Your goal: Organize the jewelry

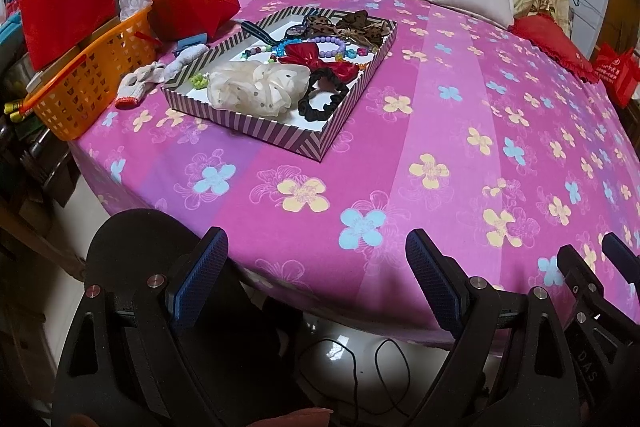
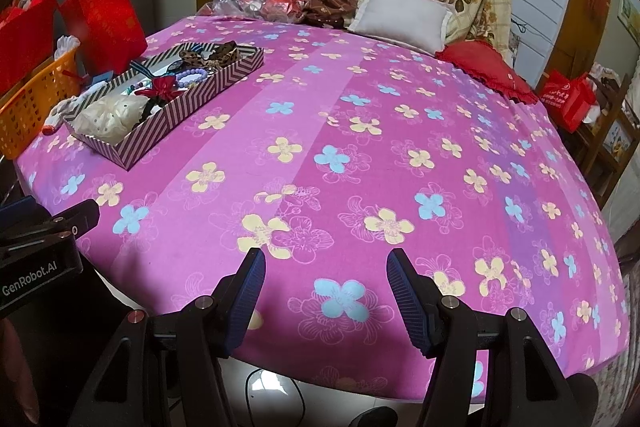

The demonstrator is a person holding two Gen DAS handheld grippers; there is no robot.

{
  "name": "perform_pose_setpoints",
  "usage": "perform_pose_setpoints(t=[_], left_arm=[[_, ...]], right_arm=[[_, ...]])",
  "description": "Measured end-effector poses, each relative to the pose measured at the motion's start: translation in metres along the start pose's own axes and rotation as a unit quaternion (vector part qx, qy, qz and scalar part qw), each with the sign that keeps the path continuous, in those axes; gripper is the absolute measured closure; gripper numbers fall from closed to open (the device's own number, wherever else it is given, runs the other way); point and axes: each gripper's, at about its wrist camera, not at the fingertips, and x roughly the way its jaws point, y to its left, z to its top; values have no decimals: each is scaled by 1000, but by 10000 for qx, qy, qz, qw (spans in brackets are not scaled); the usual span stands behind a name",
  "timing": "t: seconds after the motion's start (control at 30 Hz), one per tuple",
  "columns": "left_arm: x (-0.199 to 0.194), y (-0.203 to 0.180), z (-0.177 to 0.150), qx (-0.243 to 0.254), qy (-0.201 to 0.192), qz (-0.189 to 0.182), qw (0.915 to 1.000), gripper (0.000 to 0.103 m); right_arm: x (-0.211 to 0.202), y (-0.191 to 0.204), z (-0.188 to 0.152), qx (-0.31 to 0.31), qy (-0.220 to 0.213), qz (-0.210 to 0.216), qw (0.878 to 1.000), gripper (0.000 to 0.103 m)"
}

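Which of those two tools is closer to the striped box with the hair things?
Left. The left tool is at the table's near edge, facing the box. The right tool is beside it, farther right; the box lies off to its far left.

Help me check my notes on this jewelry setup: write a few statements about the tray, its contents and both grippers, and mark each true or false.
1. The striped tray sits on the pink flowered cloth. True.
2. The left gripper is shut on a bracelet. False: it is open and holds nothing.
3. A black scrunchie lies inside the tray. True.
4. The orange basket stands in the tray. False: it stands beside it, at the table edge.
5. The right gripper is open, away from the tray. True.
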Motion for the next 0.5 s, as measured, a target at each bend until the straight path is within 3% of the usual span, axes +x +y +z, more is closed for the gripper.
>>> perform_pose_setpoints(t=[0.5], left_arm=[[-1, -10, 0, 133, 8, 85, 9999, 13]], right_arm=[[2, -4, -2, 91, 31, 87, 9999, 42]])
